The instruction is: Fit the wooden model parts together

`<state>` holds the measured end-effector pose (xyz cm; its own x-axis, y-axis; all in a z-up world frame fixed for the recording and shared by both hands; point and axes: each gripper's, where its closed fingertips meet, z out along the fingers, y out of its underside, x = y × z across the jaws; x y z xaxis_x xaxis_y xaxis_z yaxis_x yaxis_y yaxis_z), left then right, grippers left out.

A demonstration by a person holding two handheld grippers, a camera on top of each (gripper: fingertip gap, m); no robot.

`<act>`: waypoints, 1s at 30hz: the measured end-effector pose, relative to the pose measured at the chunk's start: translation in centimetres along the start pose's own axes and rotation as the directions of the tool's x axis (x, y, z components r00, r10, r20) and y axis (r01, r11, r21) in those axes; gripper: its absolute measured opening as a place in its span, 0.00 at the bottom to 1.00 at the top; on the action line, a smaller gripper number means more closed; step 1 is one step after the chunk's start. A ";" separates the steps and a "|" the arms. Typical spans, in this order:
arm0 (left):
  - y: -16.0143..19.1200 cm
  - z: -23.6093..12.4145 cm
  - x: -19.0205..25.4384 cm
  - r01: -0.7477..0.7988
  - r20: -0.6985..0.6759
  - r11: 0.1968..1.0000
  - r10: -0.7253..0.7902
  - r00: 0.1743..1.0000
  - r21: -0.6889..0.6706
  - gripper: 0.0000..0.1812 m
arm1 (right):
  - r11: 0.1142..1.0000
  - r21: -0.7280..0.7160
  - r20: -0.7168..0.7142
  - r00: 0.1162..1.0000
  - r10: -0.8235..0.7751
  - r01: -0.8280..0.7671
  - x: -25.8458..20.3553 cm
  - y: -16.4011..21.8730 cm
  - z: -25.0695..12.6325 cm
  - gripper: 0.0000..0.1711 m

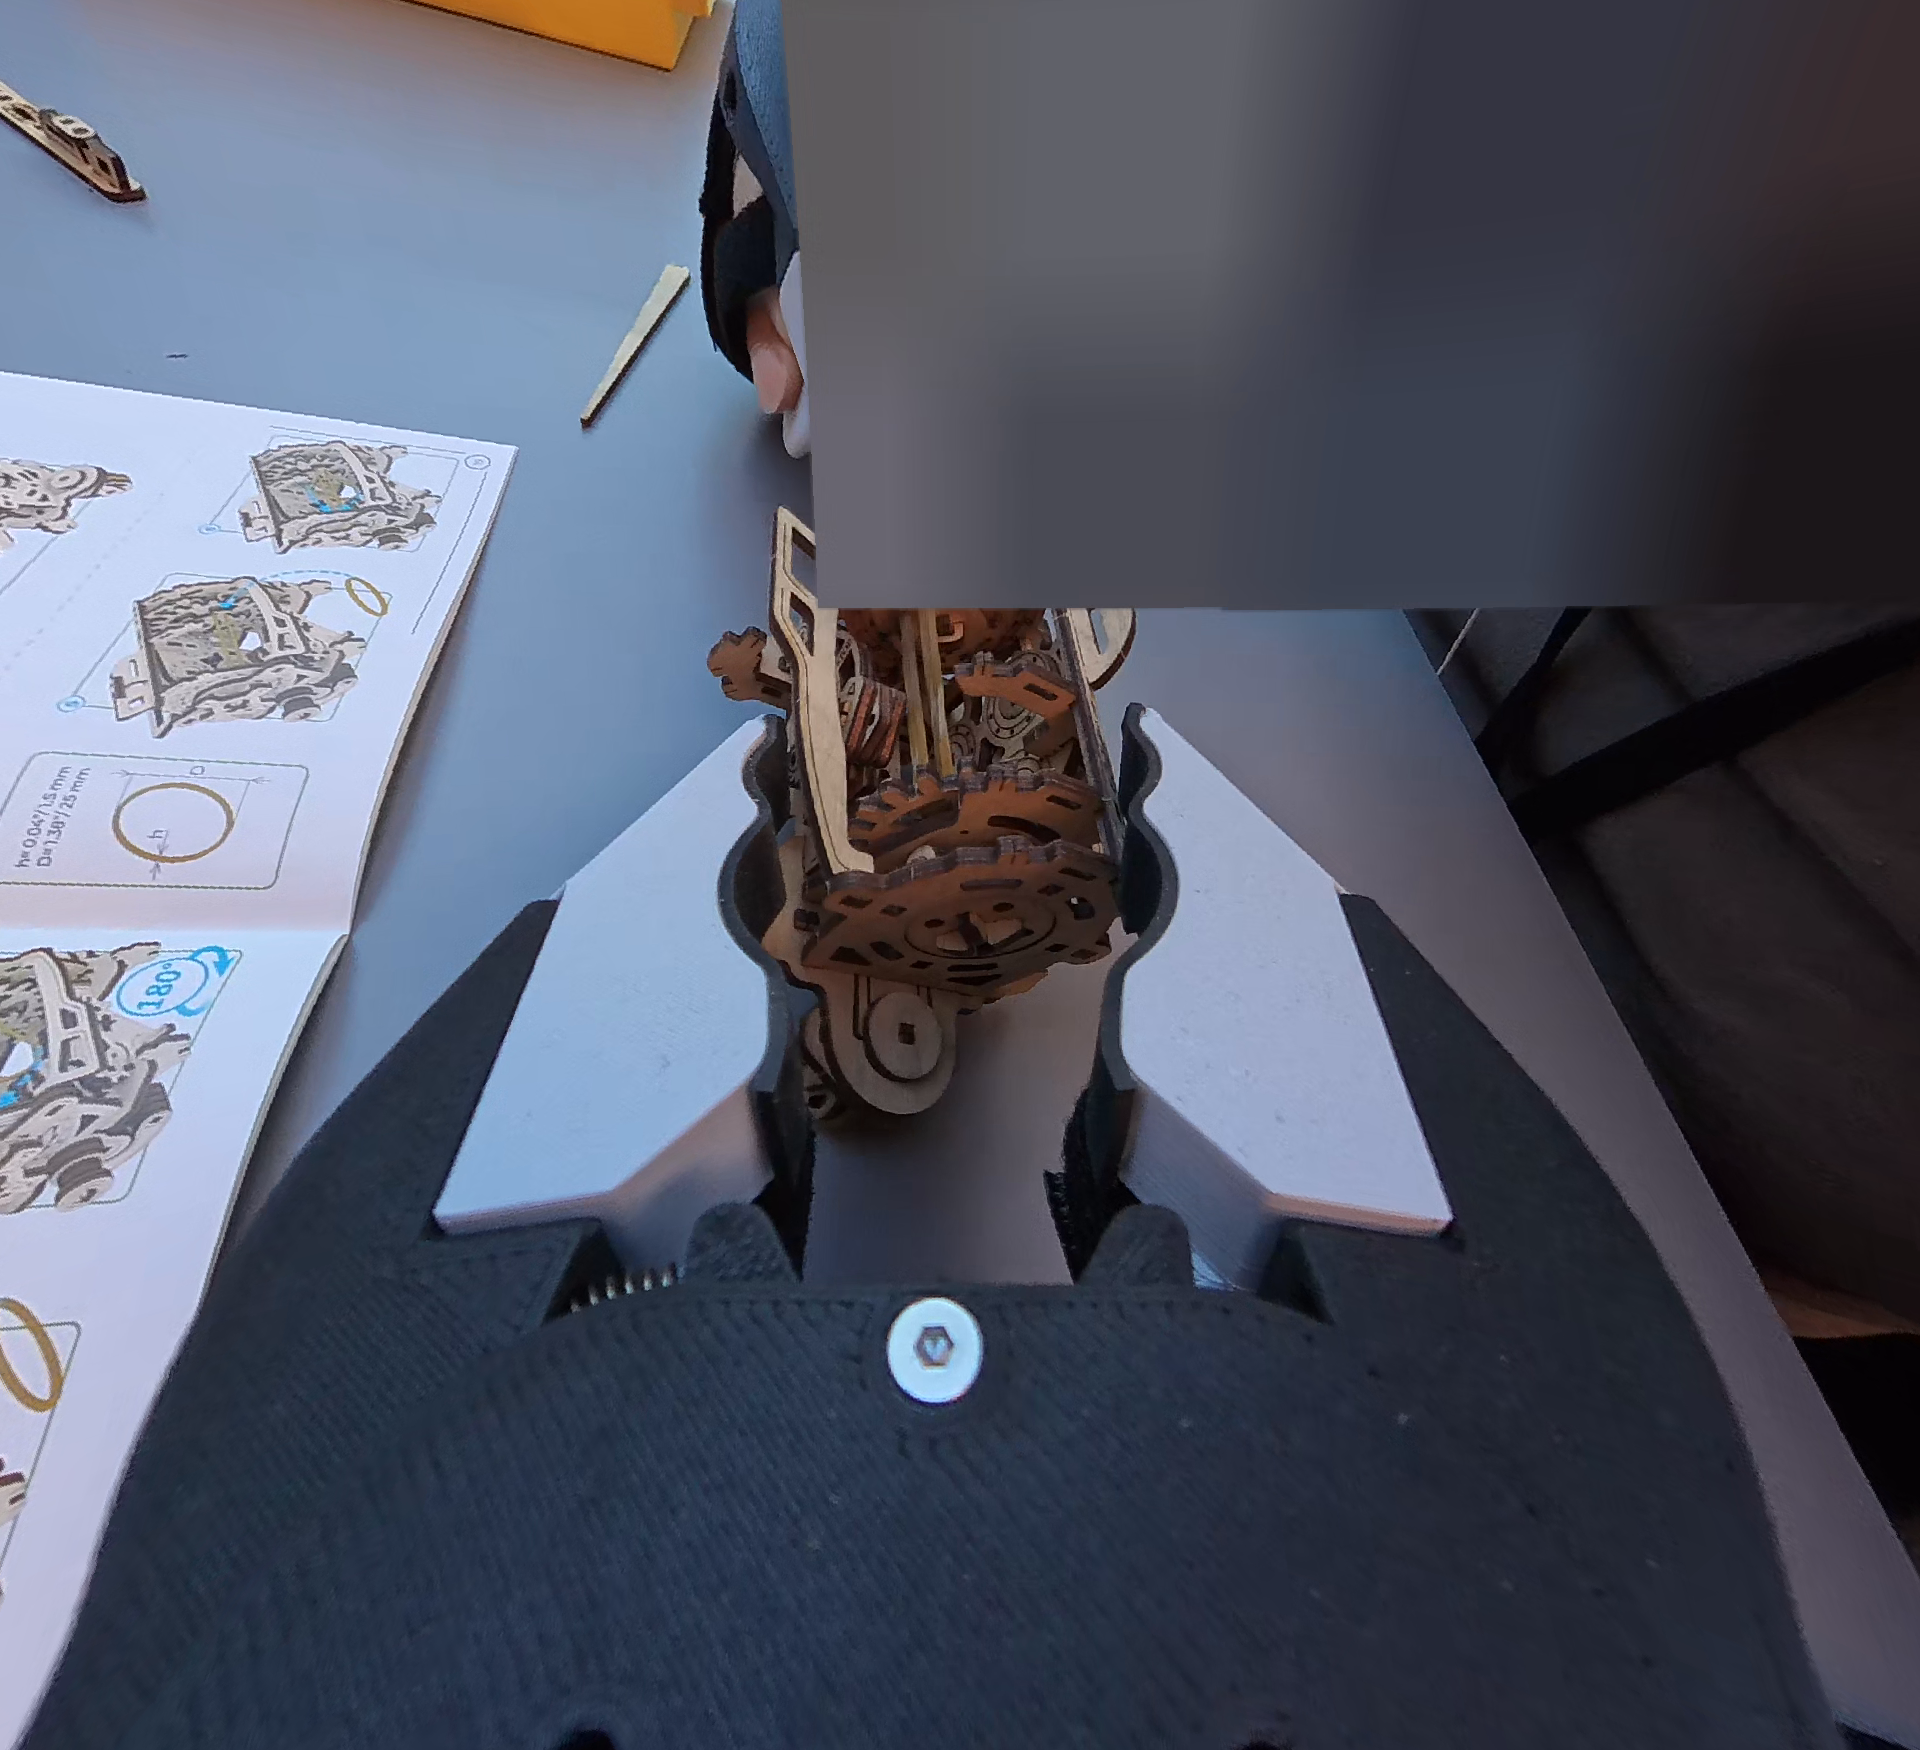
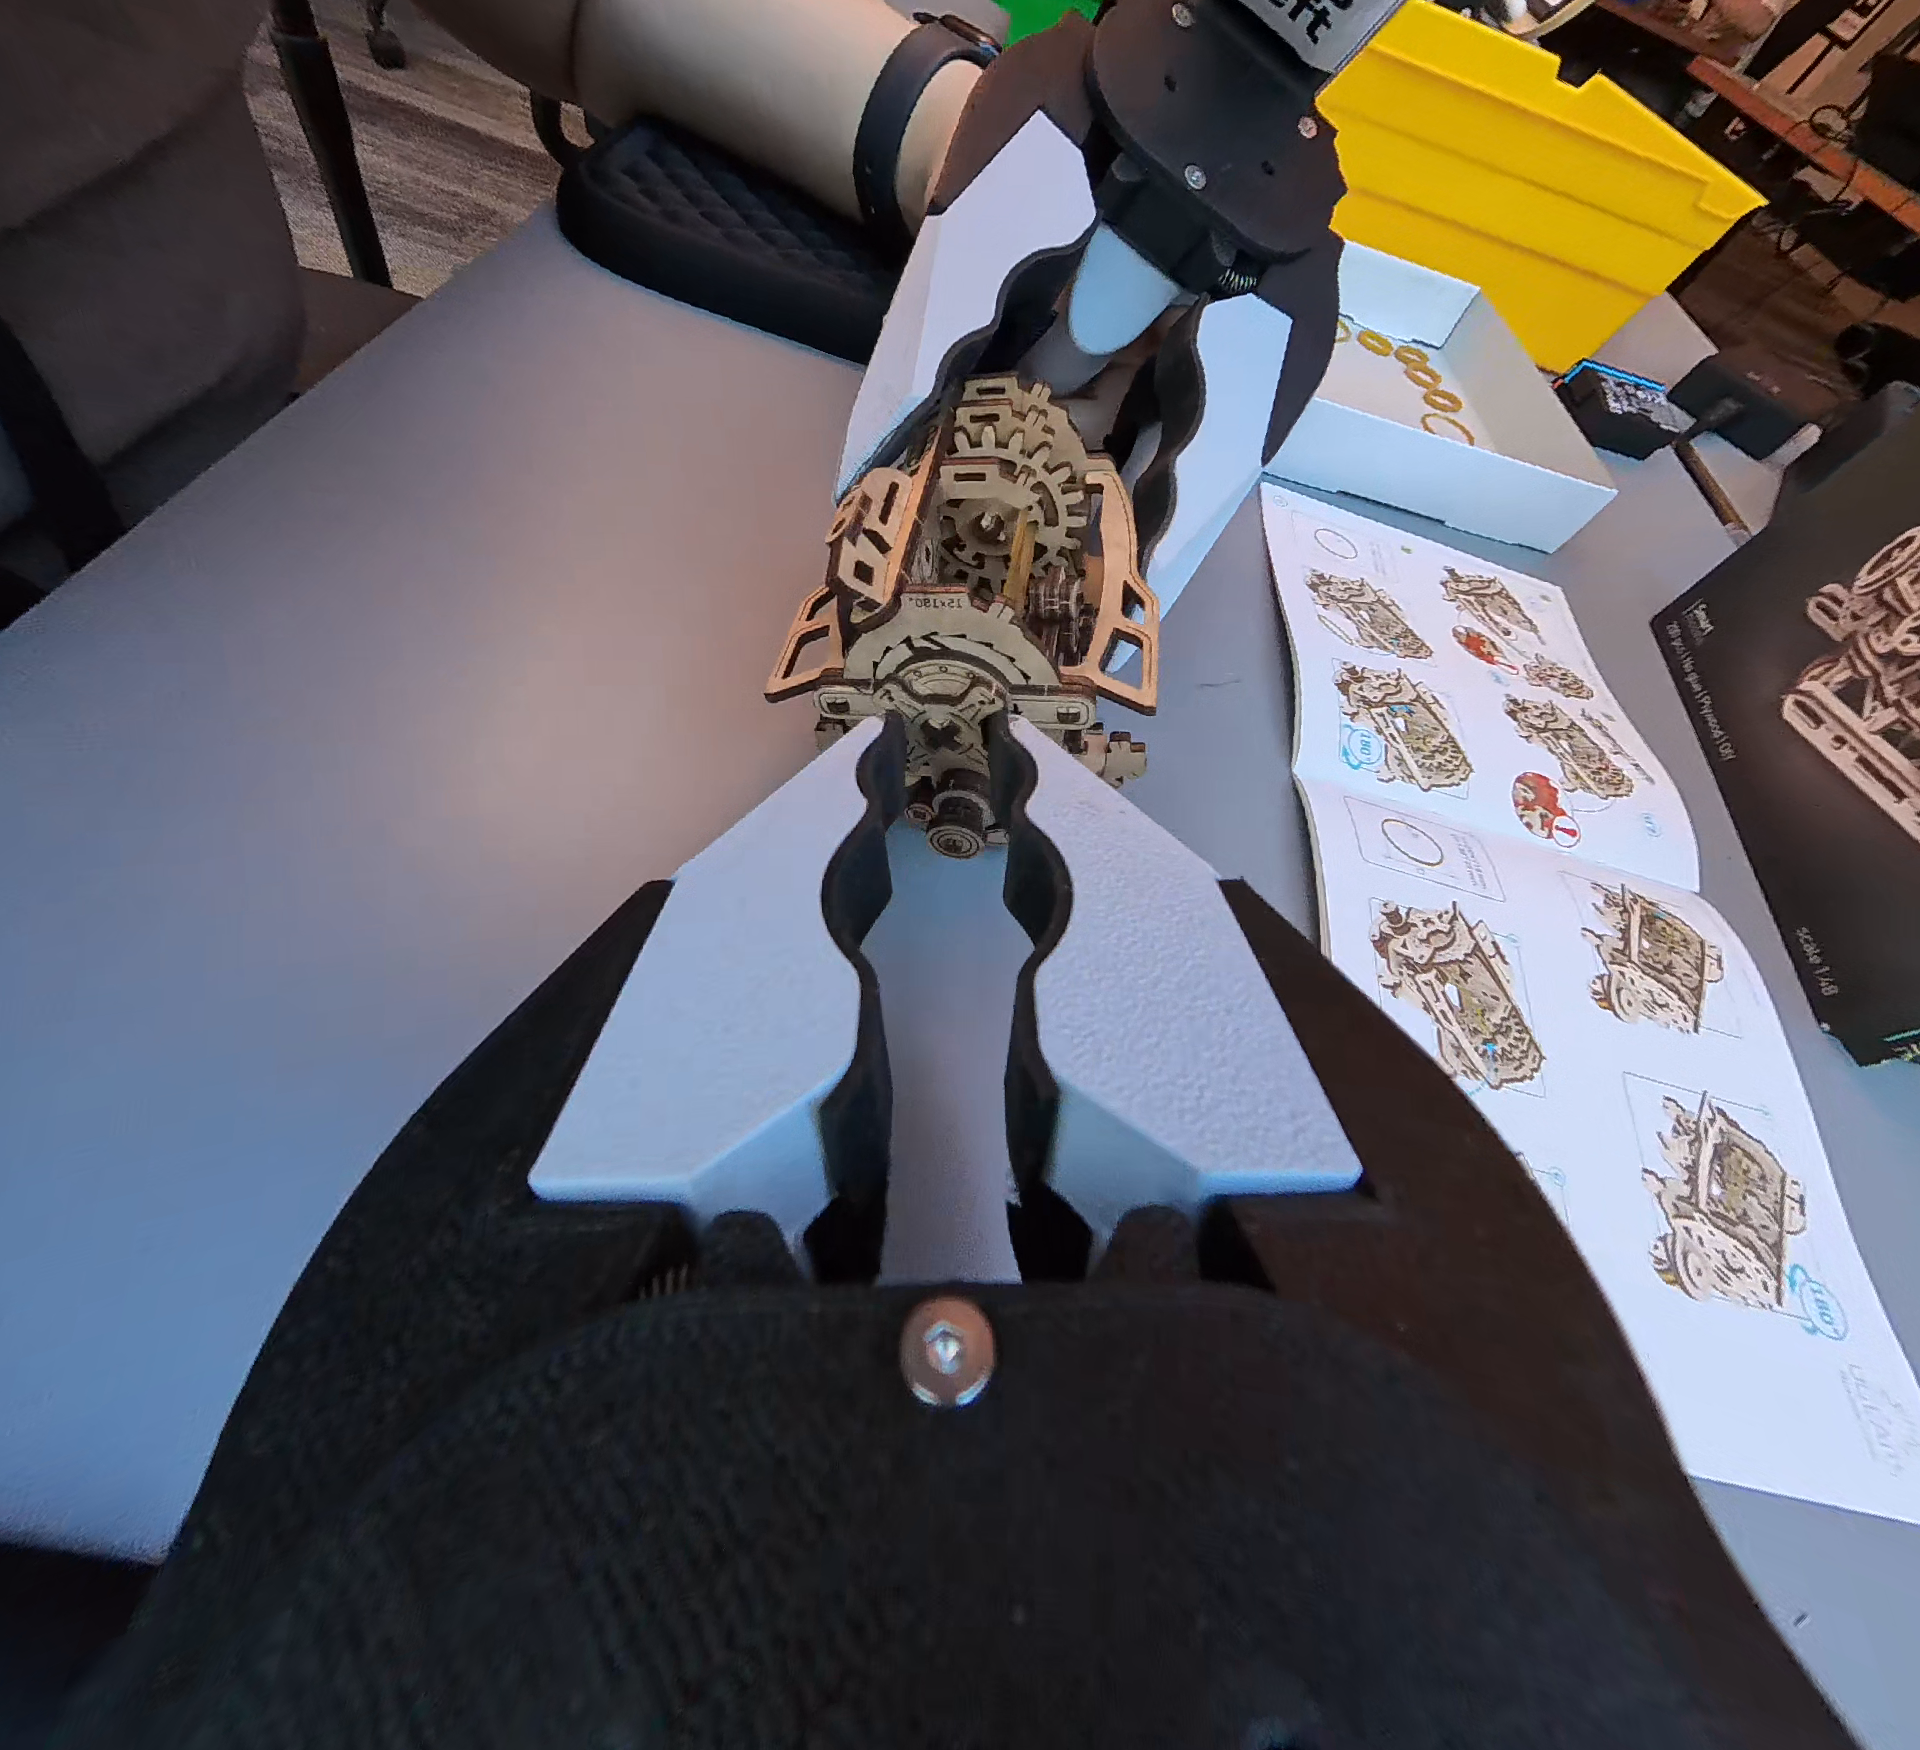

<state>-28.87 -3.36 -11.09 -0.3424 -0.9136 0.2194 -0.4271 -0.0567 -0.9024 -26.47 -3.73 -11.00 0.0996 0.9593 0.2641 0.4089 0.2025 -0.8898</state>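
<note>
A pale laser-cut wooden model of gears and fretwork plates (image 2: 961, 599) is held just above the grey counter (image 2: 364, 661) between two grippers. The left gripper (image 1: 940, 827) is clamped across the model's gear end, its black wavy pads pressing both sides. The right gripper (image 2: 945, 765) meets the model from the opposite end, closed on a small axle hub at the model's base. Beside the model lies an open white instruction booklet (image 2: 1507, 869); beyond the model stands a yellow plastic bin (image 2: 1507, 162).
</note>
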 end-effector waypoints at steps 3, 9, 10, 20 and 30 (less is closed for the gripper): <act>0.0 0.0 0.0 0.004 -0.004 1.000 -0.004 1.000 0.002 0.34 | 0.998 0.002 -0.020 0.997 -0.069 0.069 0.0 0.0 0.0 0.09; 0.0 0.0 0.0 -0.005 -0.006 1.000 0.005 1.000 -0.002 0.34 | 0.999 0.004 0.016 0.999 0.044 -0.044 0.0 0.0 0.0 0.09; 0.0 0.0 0.0 -0.005 -0.006 1.000 0.005 1.000 -0.002 0.34 | 0.997 0.006 0.031 0.996 0.081 -0.081 0.0 0.0 0.0 0.09; -0.1 0.0 -0.1 0.020 -0.015 1.000 -0.020 1.000 0.005 0.34 | 0.982 0.004 0.052 0.981 0.189 -0.189 0.1 0.0 -0.1 0.09; -0.1 0.0 -0.1 0.034 -0.019 0.999 -0.034 0.999 0.006 0.34 | 0.999 -0.045 -0.050 0.998 0.029 -0.031 -0.1 0.0 0.0 0.08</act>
<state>-28.78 -3.27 -11.05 -0.3434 -0.9035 0.2566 -0.4331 -0.0900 -0.8968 -26.54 -3.82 -11.02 0.1567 0.9537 0.2566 0.4456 0.1636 -0.8802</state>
